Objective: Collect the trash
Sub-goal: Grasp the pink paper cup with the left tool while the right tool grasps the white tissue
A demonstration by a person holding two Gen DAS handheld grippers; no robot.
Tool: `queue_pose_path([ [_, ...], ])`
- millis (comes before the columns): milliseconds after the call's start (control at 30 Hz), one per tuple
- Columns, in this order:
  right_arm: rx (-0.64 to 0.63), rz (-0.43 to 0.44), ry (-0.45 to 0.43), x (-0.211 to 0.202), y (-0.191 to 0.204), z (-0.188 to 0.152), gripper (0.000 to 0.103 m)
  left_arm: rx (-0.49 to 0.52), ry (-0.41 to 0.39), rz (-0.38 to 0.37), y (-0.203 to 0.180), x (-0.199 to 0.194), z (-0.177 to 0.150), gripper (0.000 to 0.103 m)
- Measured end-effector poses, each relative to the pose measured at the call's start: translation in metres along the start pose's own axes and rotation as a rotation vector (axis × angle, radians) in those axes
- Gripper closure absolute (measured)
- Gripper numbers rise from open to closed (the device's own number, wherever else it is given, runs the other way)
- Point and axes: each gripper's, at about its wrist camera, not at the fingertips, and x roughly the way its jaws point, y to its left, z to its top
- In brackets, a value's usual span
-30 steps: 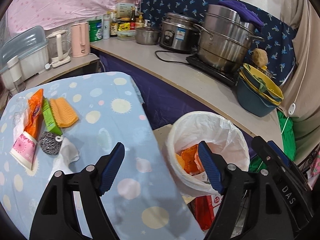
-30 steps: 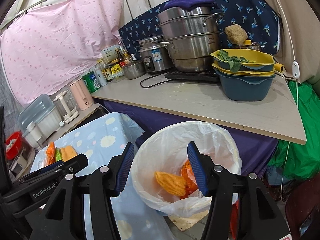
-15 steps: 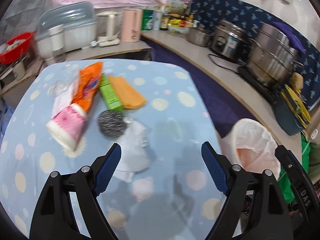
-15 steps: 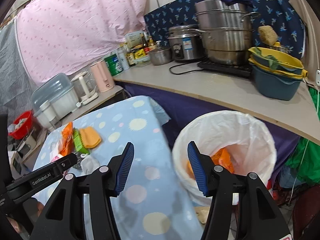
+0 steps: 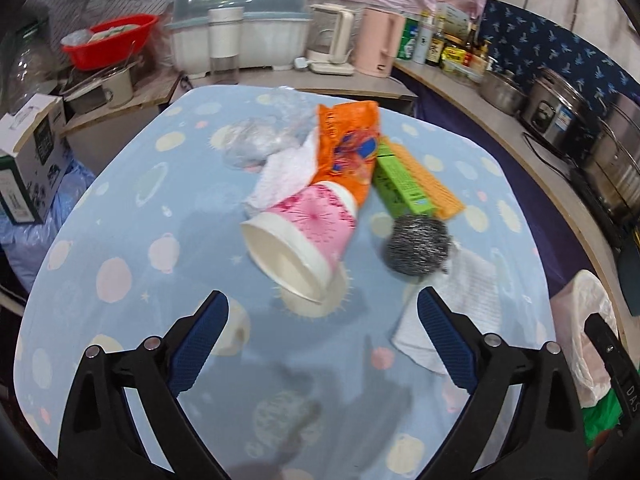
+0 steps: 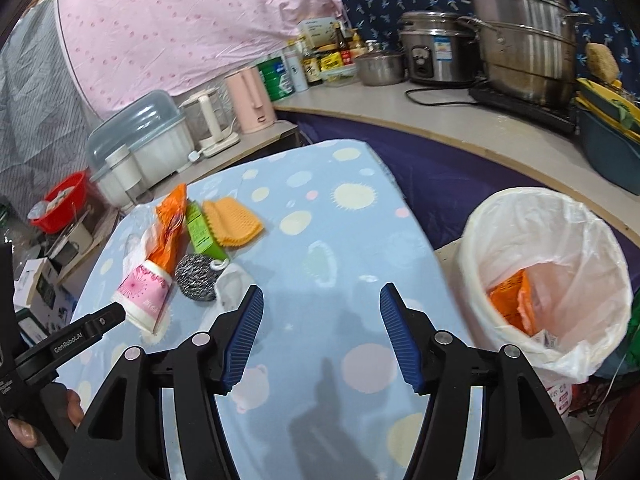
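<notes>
We hold our left tongs point(image 5: 322, 332) wide open above the bench point(image 5: 132, 264), which has a blue cloth with round spots on it, and nothing is between the blue pads. Right in front of them a pink paper cup point(image 5: 302, 236) lies on its side with its mouth toward us. An orange snack wrapper point(image 5: 348, 148) rests against the cup's far end. Beside the wrapper sits a small green box point(image 5: 402, 184), and an orange ribbed pad point(image 5: 432, 180) lies just past it. A steel wool ball point(image 5: 418, 242) sits near the cup, touching a white paper towel point(image 5: 460, 312) by the right pad. Behind the cup we see more crumpled white paper point(image 5: 286, 174) and a clear plastic bag point(image 5: 260, 140). Our right tongs point(image 6: 322, 330) are open too and hold nothing, above a bare part of the cloth. To their right, down off the bench, stands the trash bin point(image 6: 548, 280) with a white bag liner, and an orange wrapper point(image 6: 510, 300) lies inside it. The trash pile is well apart from the bin.
</notes>
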Motion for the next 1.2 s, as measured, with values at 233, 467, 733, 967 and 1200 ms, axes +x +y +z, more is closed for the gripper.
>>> queue_pose_path([
  [233,-0.04,0.026,0.059,0.031,0.034,-0.008,0.044,-0.06,0.022,0.01,0.03,0.019,0.009,0.01],
  [467,-0.066,0.037,0.106,0.058,0.055,-0.012,0.044,-0.113,0.071,-0.025,0.048,0.049,0.019,0.009],
  [733,-0.065,0.038,0.149,0.085,0.063,-0.014,0.044,-0.13,0.1,-0.073,0.051,0.074,0.024,0.009],
  [967,-0.072,0.042,0.174,0.1,0.069,-0.018,0.044,-0.132,0.094,-0.104,0.05,0.085,0.027,0.01],
  [1200,-0.068,0.066,0.203,0.107,0.07,-0.023,0.065,-0.098,0.083,-0.163,0.041,0.078,0.027,0.041],
])
